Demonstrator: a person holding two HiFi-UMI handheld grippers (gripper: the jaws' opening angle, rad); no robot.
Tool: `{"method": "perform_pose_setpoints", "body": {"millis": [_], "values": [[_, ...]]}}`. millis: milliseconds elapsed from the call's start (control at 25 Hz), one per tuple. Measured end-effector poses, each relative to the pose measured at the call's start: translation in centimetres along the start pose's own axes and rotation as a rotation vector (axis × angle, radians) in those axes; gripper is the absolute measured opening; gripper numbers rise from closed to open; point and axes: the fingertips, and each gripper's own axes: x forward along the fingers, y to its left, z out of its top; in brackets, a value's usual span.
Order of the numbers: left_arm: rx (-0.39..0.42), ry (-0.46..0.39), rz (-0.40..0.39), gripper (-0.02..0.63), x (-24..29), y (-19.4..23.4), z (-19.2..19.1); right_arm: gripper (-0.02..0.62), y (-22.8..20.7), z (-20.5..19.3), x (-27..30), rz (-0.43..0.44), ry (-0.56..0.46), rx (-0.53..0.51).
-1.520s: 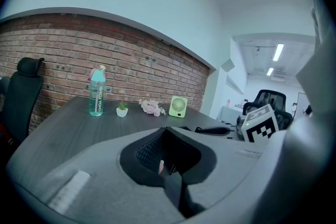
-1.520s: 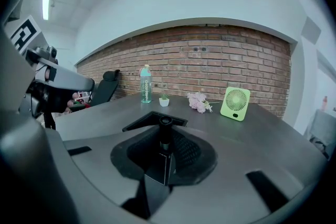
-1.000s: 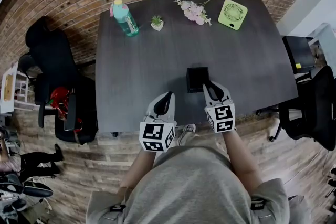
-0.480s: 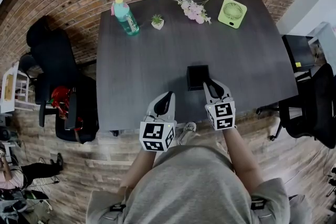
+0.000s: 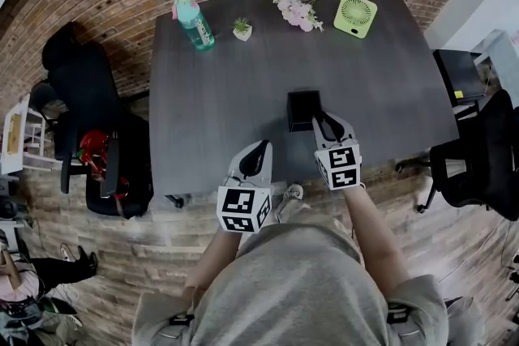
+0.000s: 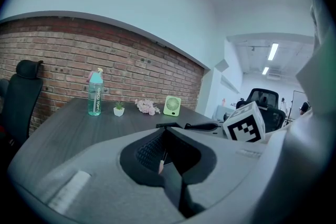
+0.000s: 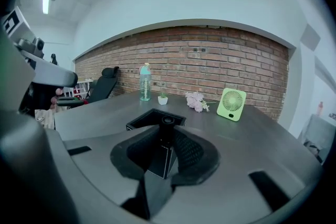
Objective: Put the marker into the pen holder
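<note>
The black square pen holder stands on the dark table near its front edge. My right gripper sits just right of the holder, shut on a black marker that stands upright between the pads. In the right gripper view the holder's open top lies just beyond and slightly left of the marker's tip. My left gripper hovers over the table's front edge, left of the holder, its jaws together with nothing in them. The left gripper view shows the right gripper's marker cube to its right.
Along the far edge of the table stand a teal bottle, a small potted plant, pink flowers and a green fan. Black office chairs flank the table at left and right.
The head view has shifted a little. Both grippers keep about the same places relative to the pen holder, the right one still holding the marker beside it.
</note>
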Motion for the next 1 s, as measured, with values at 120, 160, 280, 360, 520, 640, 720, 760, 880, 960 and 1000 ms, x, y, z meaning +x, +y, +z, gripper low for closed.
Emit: {"method": "perform_pose_setpoints", "body": {"millis": [120, 160, 280, 360, 520, 640, 720, 760, 880, 960, 1000], "values": [[0.002, -0.002, -0.003, 0.018, -0.9, -0.4, -0.2, 0.071, 0.5, -0.2, -0.9, 0.001, 0.001, 0.0], [0.002, -0.003, -0.004, 0.018, -1.2, -0.6, -0.3, 0.071, 0.6, -0.3, -1.3, -0.002, 0.001, 0.001], [0.007, -0.007, -0.01, 0.018, -2.2, -1.1, -0.5, 0.071, 1.1, -0.6, -2.6, -0.011, 0.001, 0.006], [0.01, -0.01, -0.015, 0.018, -2.9, -1.5, -0.7, 0.071, 1.4, -0.8, -3.6, -0.017, -0.002, 0.01], [0.013, -0.016, -0.021, 0.018, -4.4, -2.5, -1.1, 0.071, 2.2, -0.9, -5.8, -0.027, -0.015, 0.02], [0.016, -0.023, -0.027, 0.018, -5.8, -3.2, -1.5, 0.071, 3.1, -0.9, -7.6, -0.031, -0.035, 0.034], [0.018, -0.026, -0.03, 0.018, -6.8, -3.6, -1.9, 0.071, 3.8, -0.8, -8.9, -0.035, -0.049, 0.047], [0.02, -0.027, -0.031, 0.018, -7.3, -3.8, -2.1, 0.071, 4.1, -0.8, -9.6, -0.037, -0.057, 0.054], [0.025, -0.029, -0.036, 0.018, -8.9, -4.6, -2.9, 0.071, 5.0, -0.8, -11.9, -0.044, -0.083, 0.07], [0.026, -0.03, -0.038, 0.018, -10.0, -5.3, -3.5, 0.069, 5.8, -0.6, -13.6, -0.043, -0.103, 0.075], [0.026, -0.029, -0.04, 0.018, -10.6, -5.6, -3.8, 0.067, 6.2, -0.6, -14.4, -0.041, -0.113, 0.078]]}}
